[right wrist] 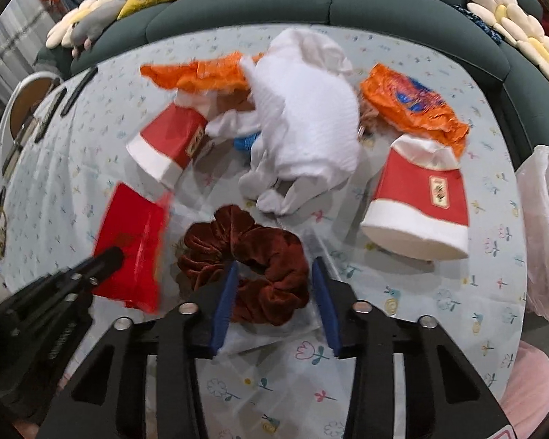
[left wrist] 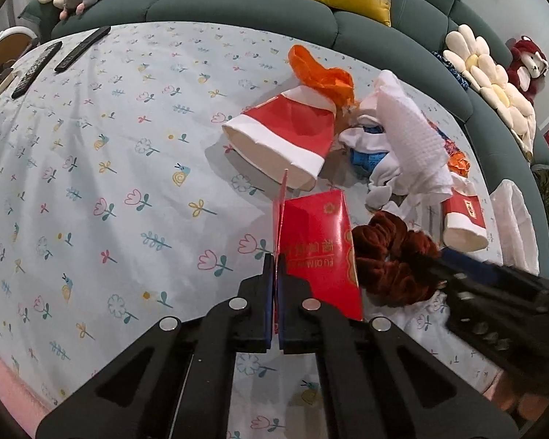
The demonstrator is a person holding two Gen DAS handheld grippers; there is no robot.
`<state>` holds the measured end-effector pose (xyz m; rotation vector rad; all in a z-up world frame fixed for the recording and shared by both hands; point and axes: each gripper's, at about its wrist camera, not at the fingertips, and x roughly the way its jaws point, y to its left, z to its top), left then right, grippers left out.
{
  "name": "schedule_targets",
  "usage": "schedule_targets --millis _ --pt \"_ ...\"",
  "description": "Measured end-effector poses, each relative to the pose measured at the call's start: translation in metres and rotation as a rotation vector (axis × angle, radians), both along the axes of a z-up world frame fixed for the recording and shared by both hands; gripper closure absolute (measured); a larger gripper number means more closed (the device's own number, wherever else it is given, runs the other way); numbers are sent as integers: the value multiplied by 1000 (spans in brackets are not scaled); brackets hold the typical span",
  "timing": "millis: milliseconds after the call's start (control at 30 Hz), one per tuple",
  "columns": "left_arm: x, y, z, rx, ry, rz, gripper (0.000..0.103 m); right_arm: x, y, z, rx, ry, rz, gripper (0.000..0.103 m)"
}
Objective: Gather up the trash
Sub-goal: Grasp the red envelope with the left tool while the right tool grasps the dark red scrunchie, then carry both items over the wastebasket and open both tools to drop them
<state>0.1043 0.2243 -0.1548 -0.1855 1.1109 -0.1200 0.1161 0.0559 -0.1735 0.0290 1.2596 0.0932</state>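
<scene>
Left wrist view: the left gripper has its jaws pressed tight on the edge of a red packet. The packet is flat, shiny red paper w/ gold print & a gold flower mark near its top corner. It stands up on edge, lifted a bit off the cloth, & one thin flap sticks up past the blue pads.

Right wrist view: the right gripper has jaws spread wide, w/ a dark red scrunchie between the blue pads. It looks soft & fuzzy, all bunched in a ring, lying on the cloth just right of the red packet.

More trash sits in a pile behind: a red & white cup on its side, squashed at the mouth, w/ an orange wrapper touching its far end. A white waffle towel lies crumpled next to it, w/ something blue tucked under. A 2nd red & white cup lies on its side at the right, w/ another orange wrapper at its far end.

Two remotes lie far left, well apart from the pile. A white bag is at the right edge.
</scene>
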Motion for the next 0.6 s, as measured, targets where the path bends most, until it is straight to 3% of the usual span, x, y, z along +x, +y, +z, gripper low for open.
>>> schedule_targets --millis 133,600 --pt "-3 -4 8 4 -9 3 102 -5 -1 -3 21 24 11 98" --pt "-13 -49 73 2 -115 -52 102 -28 -45 86 94 -193 -39 99"
